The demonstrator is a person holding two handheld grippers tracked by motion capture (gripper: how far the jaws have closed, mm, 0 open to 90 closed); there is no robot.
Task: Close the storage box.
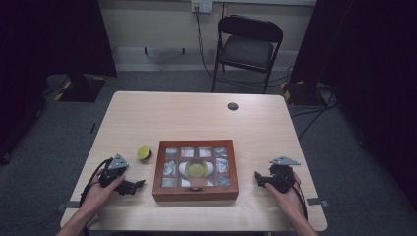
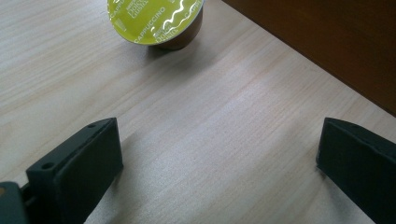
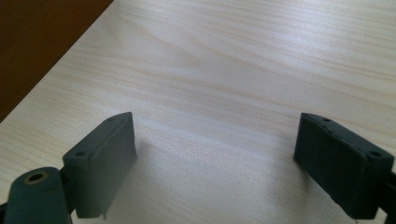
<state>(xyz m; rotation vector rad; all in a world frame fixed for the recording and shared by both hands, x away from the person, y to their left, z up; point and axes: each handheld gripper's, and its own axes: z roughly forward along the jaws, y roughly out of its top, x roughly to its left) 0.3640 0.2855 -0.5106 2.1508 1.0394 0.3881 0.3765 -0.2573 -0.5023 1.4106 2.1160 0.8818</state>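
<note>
A brown wooden box point(image 1: 195, 192) with a windowed, gridded lid lies at the table's front middle. A yellow-green coffee capsule point(image 1: 195, 169) shows at its centre; whether it is under or on the lid is unclear. A second yellow-green capsule point(image 1: 144, 152) stands on the table left of the box, and in the left gripper view this capsule point(image 2: 156, 21) reads "cappuccino". My left gripper point(image 1: 140, 184) rests low on the table left of the box, open and empty point(image 2: 219, 163). My right gripper point(image 1: 258, 177) sits right of the box, open, with bare table between its jaws point(image 3: 215, 158).
The box's dark brown side point(image 2: 327, 42) runs along the upper right of the left gripper view and its side point(image 3: 42, 42) fills the upper left of the right gripper view. A small dark round cap point(image 1: 233, 106) sits in the tabletop far back. A black folding chair point(image 1: 248, 46) stands behind the table.
</note>
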